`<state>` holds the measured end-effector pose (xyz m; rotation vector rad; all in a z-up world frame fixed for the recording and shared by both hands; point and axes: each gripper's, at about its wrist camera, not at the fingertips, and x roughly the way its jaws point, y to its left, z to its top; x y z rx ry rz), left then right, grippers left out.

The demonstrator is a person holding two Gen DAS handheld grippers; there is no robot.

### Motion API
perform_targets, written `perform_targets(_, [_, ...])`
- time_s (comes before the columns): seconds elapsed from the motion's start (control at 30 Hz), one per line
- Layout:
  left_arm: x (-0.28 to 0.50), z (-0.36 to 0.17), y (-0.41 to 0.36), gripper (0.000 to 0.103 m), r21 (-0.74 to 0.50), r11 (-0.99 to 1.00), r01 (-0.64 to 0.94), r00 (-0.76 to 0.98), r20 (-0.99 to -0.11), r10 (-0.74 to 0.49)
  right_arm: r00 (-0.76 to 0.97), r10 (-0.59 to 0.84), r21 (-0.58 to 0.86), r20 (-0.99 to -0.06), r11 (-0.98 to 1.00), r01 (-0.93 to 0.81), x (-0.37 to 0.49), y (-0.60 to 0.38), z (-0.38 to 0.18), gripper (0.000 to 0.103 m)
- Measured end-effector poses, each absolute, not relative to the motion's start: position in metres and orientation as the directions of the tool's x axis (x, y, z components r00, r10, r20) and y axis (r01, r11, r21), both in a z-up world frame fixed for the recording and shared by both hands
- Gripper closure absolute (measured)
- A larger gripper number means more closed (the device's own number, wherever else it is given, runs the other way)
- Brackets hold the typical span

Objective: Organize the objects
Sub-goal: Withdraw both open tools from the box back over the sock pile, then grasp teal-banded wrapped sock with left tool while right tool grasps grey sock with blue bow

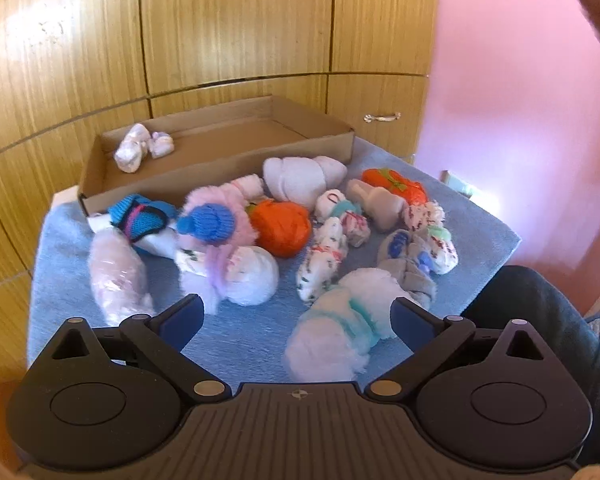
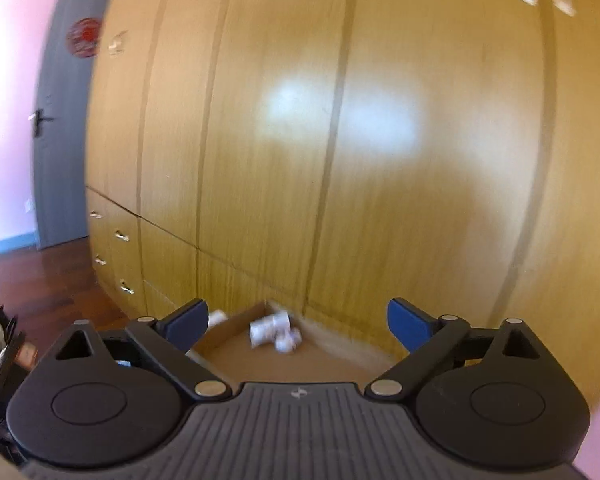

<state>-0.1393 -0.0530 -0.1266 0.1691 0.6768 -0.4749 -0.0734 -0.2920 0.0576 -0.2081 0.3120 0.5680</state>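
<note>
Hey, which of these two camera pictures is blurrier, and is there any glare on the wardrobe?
Right wrist view: blurrier, the wardrobe smeared with a pale glare patch, the cardboard box soft. Left wrist view: sharper; sock bundles on the blue towel readable, faint sheen upper left, fisheye bending the panel lines.

Blue towel (image 1: 252,336) covering the surface, cardboard box (image 1: 220,156), rolled sock bundles (image 1: 280,228)

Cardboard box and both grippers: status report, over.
Left gripper open, right gripper open. Cardboard box holds one white bundle. Nothing blocking.
</note>
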Motion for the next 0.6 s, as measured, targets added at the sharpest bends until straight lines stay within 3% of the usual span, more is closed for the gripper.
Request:
perform_targets(0.2, [-0.145,-0.138,-0.072,0.008,0.041,0.867,0.497,0.676,-0.645,-0.357,0.81,0.423,-0.077,-0.406,0.867,-0.492,-0.134,-0.279,-0.058,0.012])
perform_targets(0.33, [-0.149,-0.144,-0.075,0.01,0.045,0.874,0.485,0.678,-0.65,-0.342,0.762,0.438,-0.076,-0.477,0.843,-0.533,-0.138,-0.245,-0.126,0.023])
perform_targets(0.5, [-0.148,-0.148,-0.072,0.013,0.036,0.885,0.464,0.678,-0.658,-0.328,0.714,0.488,-0.138,-0.502,0.77,-0.623,-0.124,-0.22,-0.154,0.027])
perform_targets(0.6, [-0.144,-0.149,-0.071,0.029,0.011,0.888,0.459,0.664,-0.669,-0.335,0.703,0.492,-0.154,-0.514,0.753,-0.64,-0.119,-0.224,-0.154,0.031])
